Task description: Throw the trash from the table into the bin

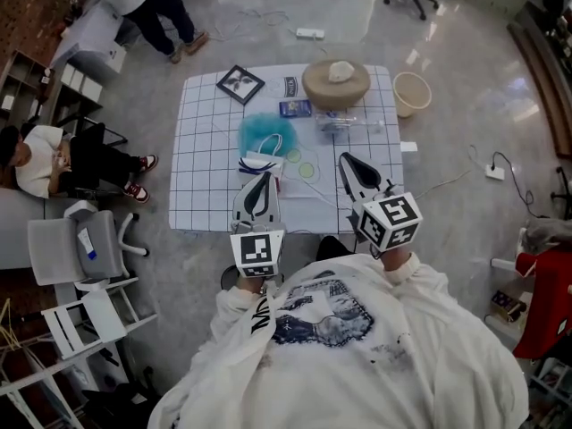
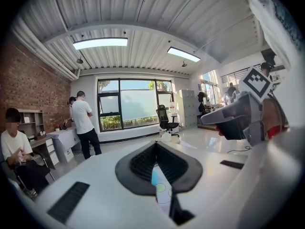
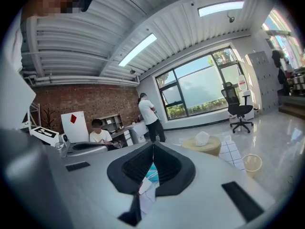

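White gridded table [image 1: 201,159] lies before left tool [image 1: 262,177] and right tool [image 1: 345,159], both closed empty.

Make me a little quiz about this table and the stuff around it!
1. True or false: the round beige bin stands on the white checked tablecloth.
2. Which lies nearer the black-framed picture? A) teal fluffy bundle B) clear plastic bottle
3. Fill in: the left gripper and right gripper both have their jaws ____.
Key: 1 false; 2 A; 3 shut.
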The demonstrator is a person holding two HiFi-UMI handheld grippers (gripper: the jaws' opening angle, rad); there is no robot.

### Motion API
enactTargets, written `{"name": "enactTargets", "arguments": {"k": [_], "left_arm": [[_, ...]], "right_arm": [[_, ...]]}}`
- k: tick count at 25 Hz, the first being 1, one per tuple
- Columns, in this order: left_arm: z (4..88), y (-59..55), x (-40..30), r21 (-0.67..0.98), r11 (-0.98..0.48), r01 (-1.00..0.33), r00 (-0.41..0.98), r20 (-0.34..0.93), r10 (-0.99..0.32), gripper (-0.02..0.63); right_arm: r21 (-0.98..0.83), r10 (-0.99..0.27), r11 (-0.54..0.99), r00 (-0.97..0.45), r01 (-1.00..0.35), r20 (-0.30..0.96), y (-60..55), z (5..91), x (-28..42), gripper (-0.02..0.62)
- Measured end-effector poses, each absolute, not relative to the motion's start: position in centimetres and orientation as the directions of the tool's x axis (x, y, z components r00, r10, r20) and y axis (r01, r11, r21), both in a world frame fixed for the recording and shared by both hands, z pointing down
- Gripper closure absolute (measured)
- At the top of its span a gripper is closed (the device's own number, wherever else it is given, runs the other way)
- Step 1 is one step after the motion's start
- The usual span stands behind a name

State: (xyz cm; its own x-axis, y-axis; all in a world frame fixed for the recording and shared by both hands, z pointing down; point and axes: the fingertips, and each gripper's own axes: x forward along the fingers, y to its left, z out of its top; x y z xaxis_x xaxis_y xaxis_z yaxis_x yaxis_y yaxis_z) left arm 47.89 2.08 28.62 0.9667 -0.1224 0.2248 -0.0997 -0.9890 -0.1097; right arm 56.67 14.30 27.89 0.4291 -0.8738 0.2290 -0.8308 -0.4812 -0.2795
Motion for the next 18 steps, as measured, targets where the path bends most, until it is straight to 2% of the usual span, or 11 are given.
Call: {"name": "enactTargets", "arguments": {"k": [15, 16, 18], "left_arm": [[30.0, 2.0, 52.7, -0.109, -0.990, -0.086, 0.958, 0.265, -0.112, 0.600], [30.1, 2.0, 52.9, -0.109, -0.990, -0.087, 0.957, 0.267, -0.113, 0.600], [30.3, 1.9, 53.2, -0.107, -0.990, -0.089, 0.955, 0.273, -0.115, 0.600]], "right_arm": [[-0.202, -0.841, -0.511, 0.438, -0.836, 0.317, 15.2, 30.4, 61.7, 0.572], [-0.199, -0.838, -0.515, 0.441, -0.834, 0.322, 15.3, 30.6, 62.0, 0.569], [-0.208, -0.841, -0.507, 0.428, -0.836, 0.330, 15.2, 30.9, 62.4, 0.518]]}}
